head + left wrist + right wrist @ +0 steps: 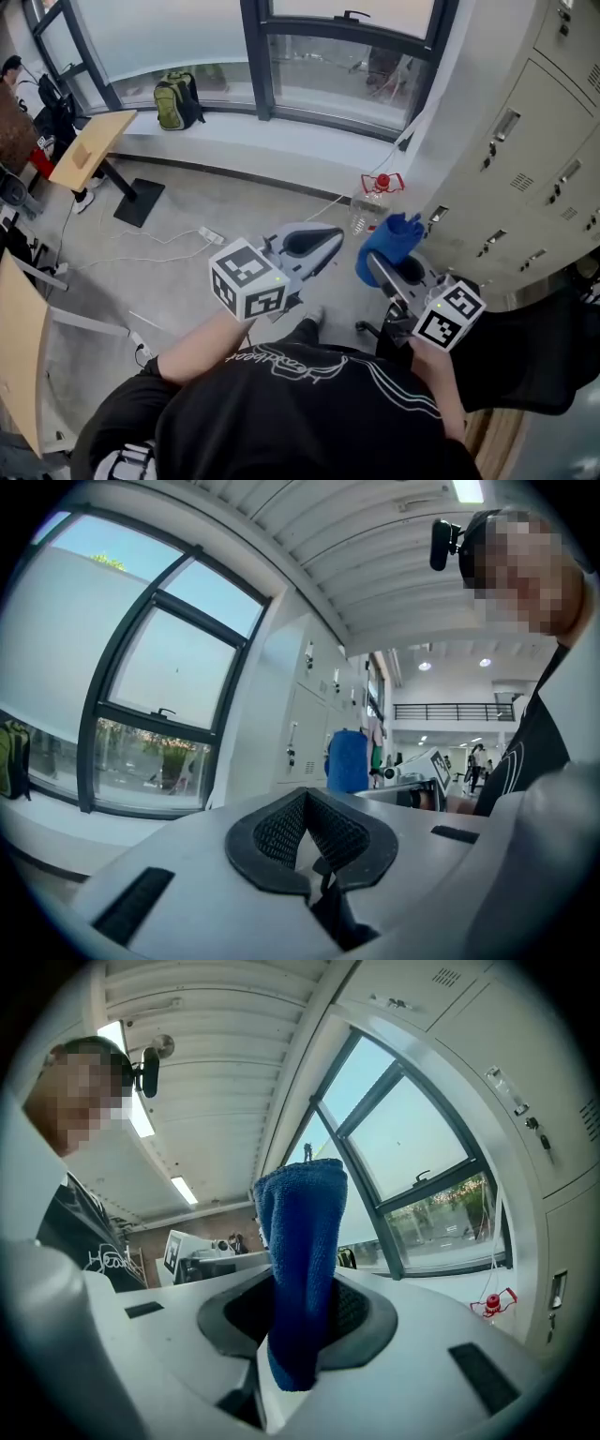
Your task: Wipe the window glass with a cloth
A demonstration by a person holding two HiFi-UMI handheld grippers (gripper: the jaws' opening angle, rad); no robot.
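A blue cloth (391, 244) is clamped in my right gripper (380, 267), which is shut on it; in the right gripper view the blue cloth (300, 1269) stands up between the jaws. My left gripper (309, 246) is shut with nothing in it, its black pads (309, 832) meeting in the left gripper view. Both grippers are held at chest height, well short of the window glass (347, 70), which has a dark frame (255, 56). The blue cloth (348, 759) also shows in the left gripper view, to the right of the window glass (169, 677).
A clear bottle with a red cap (373, 199) stands on the floor by grey lockers (525, 159). A white sill (272, 141) runs under the window. A green backpack (176, 99) leans at the glass. A wooden desk (92, 150) and white cables (178, 246) lie left.
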